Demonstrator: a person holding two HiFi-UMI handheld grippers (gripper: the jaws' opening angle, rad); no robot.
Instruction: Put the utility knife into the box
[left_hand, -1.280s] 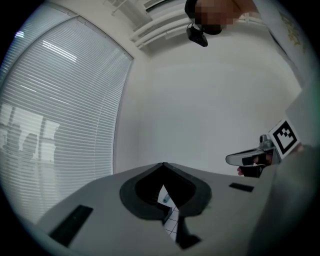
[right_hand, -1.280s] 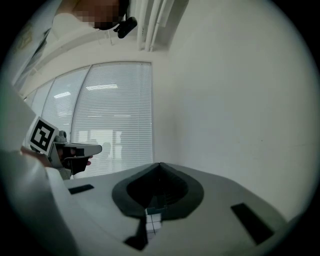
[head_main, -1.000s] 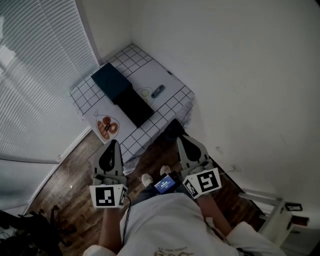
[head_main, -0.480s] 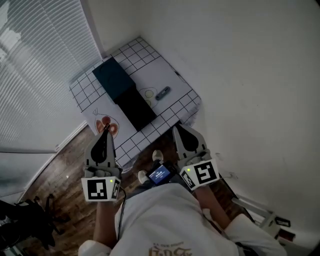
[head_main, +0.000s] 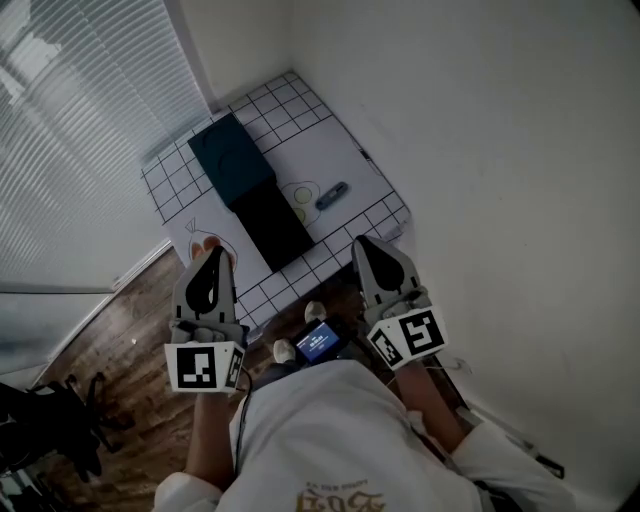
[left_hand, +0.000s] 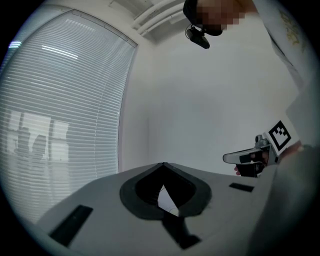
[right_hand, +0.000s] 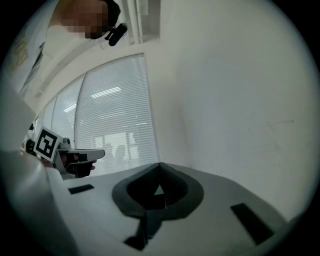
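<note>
the utility knife (head_main: 331, 195) lies on the counter (head_main: 335, 150) just right of the dark box (head_main: 235, 160), with nothing in between. nearer than the box, the left hand-held gripper (head_main: 213, 253) and right hand-held gripper (head_main: 363, 244) are both clenched on nothing. only the head view shows the knife and box; the gripper views catch blinds (left_hand: 60, 115) and wall (right_hand: 240, 100).

I find no legible words or numbers. The lower-left marker cube (head_main: 205, 367) and the lower-right marker cube (head_main: 411, 337) bear only black-and-white square patterns; the blue screen (head_main: 320, 341) between them is unreadable.
</note>
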